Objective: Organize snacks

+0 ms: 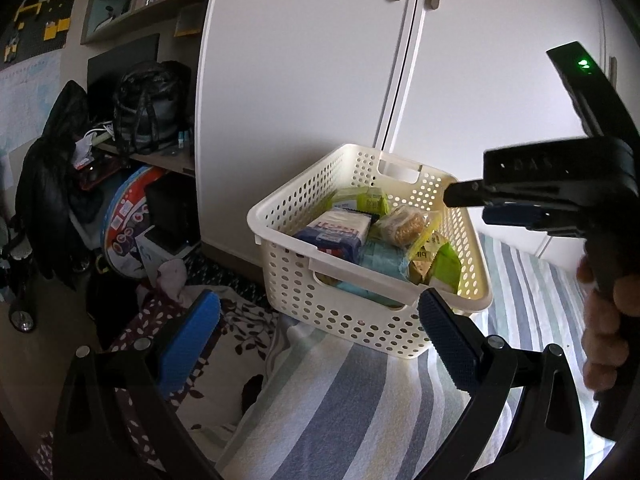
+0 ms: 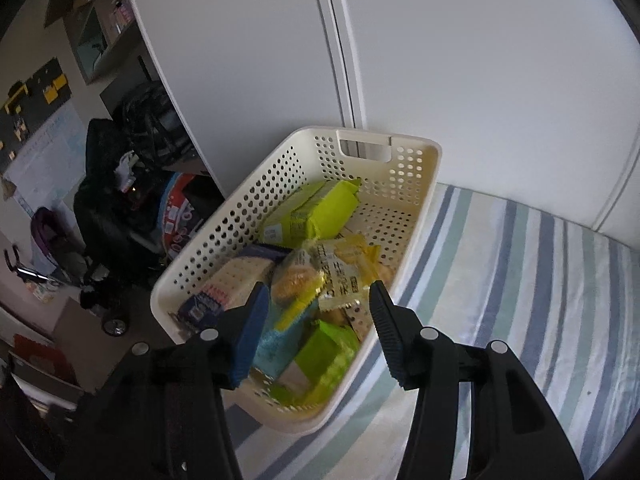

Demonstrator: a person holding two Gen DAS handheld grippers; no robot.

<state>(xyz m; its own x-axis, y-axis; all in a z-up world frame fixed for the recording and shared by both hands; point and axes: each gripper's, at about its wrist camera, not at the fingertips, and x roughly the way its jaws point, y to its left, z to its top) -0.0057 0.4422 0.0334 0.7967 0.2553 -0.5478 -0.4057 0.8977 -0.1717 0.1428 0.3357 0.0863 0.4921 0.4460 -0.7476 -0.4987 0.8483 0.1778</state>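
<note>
White wardrobe doors (image 2: 480, 60) back the striped bed (image 2: 520, 280); on it the snack basket (image 2: 224, 224) runs lengthwise toward them. Right tool (image 2: 316, 308) hovers above its snacks — wide apart, empty; left tool (image 1: 320, 328) likewise.

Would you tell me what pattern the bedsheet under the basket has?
Stripes of blue, green and white on the bedsheet, clearest in the right wrist view.

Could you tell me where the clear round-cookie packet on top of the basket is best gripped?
Likely from above, across the cookie packet's crinkled yellow end. It lies topmost in the basket, directly ahead of the open right gripper, so a straight descent avoids the walls.
</note>
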